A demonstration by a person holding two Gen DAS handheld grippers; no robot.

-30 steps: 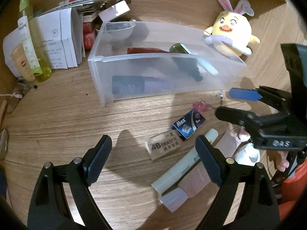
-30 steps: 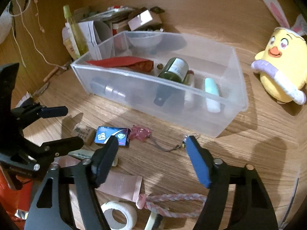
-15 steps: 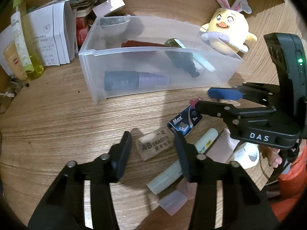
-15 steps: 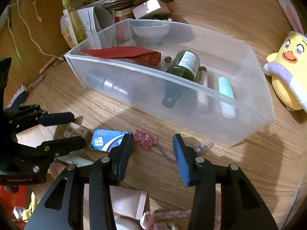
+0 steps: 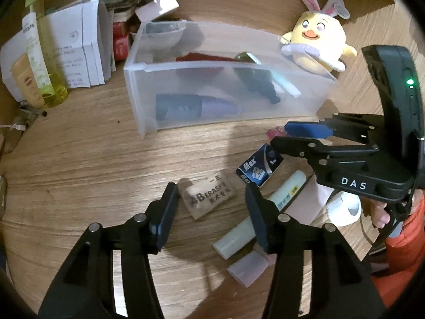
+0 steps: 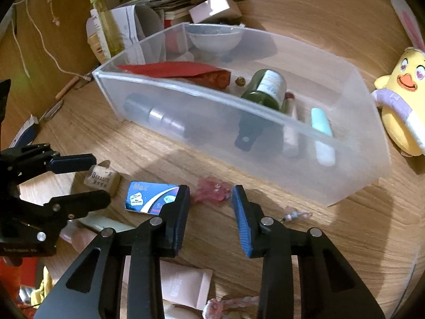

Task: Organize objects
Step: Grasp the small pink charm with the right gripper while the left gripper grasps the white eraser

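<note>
A beige eraser lies on the wooden desk between the fingers of my left gripper. Its jaws are opening and the pads stand just off the eraser. My right gripper is closing around a small pink charm, and its pads do not press on it. In the left wrist view the right gripper hangs over the same pink charm. A blue Max box lies between the two grippers. Behind them stands a clear plastic bin holding a green bottle, a red packet and tubes.
A pale highlighter, a pink tube and a white tape roll lie near the front right. A yellow plush chick sits right of the bin. A yellow-green bottle and folded papers crowd the back left.
Both grippers have narrowed from wide open. The left one has come down around the eraser. The right one has shifted left onto the pink charm.
</note>
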